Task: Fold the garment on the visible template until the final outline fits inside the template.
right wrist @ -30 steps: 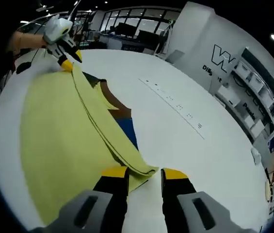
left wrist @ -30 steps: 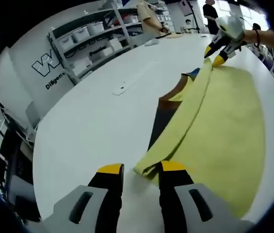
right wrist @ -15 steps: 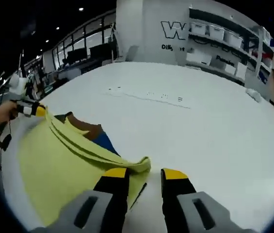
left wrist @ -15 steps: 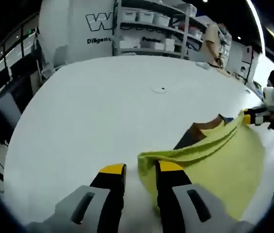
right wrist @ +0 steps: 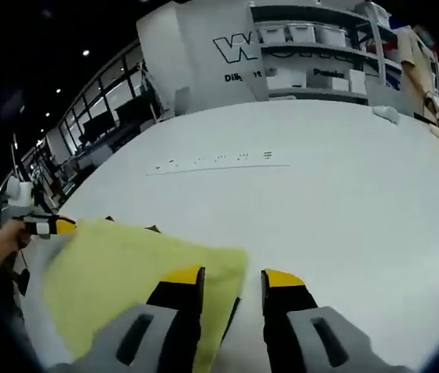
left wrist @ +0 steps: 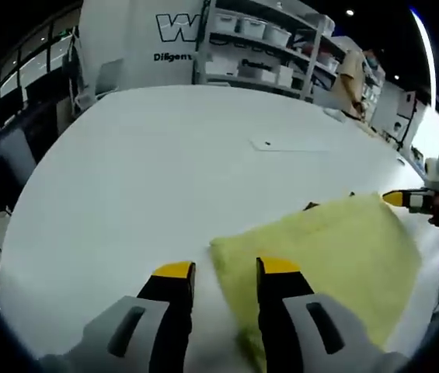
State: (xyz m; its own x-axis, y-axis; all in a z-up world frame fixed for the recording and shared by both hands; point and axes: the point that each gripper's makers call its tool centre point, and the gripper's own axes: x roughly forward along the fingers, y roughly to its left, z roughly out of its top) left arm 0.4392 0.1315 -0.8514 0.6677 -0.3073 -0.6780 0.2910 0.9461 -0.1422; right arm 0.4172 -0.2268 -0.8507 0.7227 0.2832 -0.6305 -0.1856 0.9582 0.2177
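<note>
A yellow garment (left wrist: 328, 256) lies flat on the white table (left wrist: 141, 179), folded over itself. Small dark bits of the template (left wrist: 311, 207) peek out at its far edge. My left gripper (left wrist: 227, 269) is open, with the garment's near corner just past its tips and the cloth running under its right jaw. My right gripper (left wrist: 402, 200), held by a hand, sits at the garment's far corner. In the right gripper view the garment (right wrist: 118, 272) spreads to the left and my right gripper (right wrist: 231, 277) is open at its corner. The left gripper (right wrist: 54, 226) sits at the far corner, beside a dark template tip (right wrist: 152, 229).
Shelves with white bins (left wrist: 250, 47) and a wall with a logo (right wrist: 231, 50) stand beyond the table. A person (left wrist: 353, 70) stands at the back. A small fitting (left wrist: 266, 144) and a row of marks (right wrist: 219, 160) sit on the table top.
The garment's raised, doubled edge has been carried over and laid down; the cloth now lies flat over the dark and blue template that showed before. Both views swung round.
</note>
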